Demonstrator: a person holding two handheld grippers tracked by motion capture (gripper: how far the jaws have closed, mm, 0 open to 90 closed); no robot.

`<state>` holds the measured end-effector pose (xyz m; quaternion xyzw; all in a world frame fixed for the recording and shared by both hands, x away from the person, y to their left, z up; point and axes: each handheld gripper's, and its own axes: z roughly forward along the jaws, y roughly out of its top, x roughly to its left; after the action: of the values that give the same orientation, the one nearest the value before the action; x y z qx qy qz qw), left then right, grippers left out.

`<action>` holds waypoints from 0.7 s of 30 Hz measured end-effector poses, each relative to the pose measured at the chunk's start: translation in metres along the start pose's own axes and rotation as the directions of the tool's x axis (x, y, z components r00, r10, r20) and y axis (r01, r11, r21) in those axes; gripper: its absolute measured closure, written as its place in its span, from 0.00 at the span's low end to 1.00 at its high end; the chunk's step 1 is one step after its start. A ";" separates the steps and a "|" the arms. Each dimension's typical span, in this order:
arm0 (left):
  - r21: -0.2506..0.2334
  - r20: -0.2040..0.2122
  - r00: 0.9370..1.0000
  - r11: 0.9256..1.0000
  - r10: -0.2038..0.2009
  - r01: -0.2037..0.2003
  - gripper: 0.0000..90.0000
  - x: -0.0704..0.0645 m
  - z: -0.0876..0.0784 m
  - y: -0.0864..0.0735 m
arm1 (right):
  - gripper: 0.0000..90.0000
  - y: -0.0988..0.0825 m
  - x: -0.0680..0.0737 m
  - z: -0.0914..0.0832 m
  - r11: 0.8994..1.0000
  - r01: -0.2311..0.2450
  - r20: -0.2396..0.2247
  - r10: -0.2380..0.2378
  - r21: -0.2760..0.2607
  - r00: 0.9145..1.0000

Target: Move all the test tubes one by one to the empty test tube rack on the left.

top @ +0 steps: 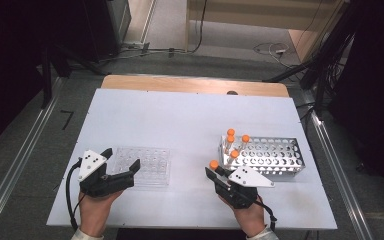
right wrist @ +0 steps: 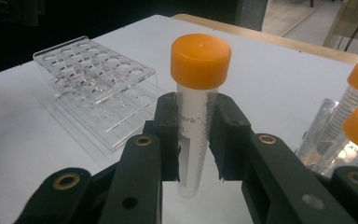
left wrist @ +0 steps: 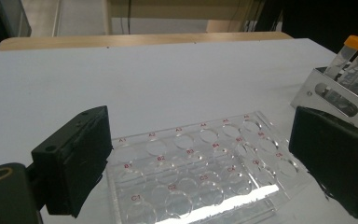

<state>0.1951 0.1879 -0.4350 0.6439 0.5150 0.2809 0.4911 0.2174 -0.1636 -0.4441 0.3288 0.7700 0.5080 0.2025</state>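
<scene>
Gripping orange-capped tube (right wrist: 196, 116), right gripper (right wrist: 196, 140) jaws closed

1. Right gripper (top: 214, 172) is clamped on an orange-capped tube (top: 214, 164), cap poking out past its tips.
2. Metal rack (top: 275, 157) sits just beyond and right of it, four tubes inside.
3. Left gripper (top: 122, 161) is spread wide, clear well plate (top: 145, 165) right at its tips.

A clear graduated tube (right wrist: 193, 126) with an orange screw cap (right wrist: 200, 60) stands upright at the centre of the right gripper view, apparently empty; in the high view it sits lower centre-right (top: 214, 165).
</scene>
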 end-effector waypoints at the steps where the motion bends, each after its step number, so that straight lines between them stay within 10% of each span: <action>1: -0.001 0.003 1.000 1.000 0.004 -0.004 0.07 -0.001 0.000 0.000 | 0.80 0.000 0.000 0.001 1.000 0.004 -0.001 -0.004 0.000 1.000; 21: -0.002 0.142 0.987 0.997 0.073 -0.074 0.15 -0.044 0.020 0.009 | 0.80 0.006 0.004 0.022 1.000 0.018 -0.011 -0.018 0.016 1.000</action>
<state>0.2019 0.1397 -0.4278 0.6816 0.4551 0.2514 0.5148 0.2306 -0.1448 -0.4472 0.3209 0.7779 0.5019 0.2002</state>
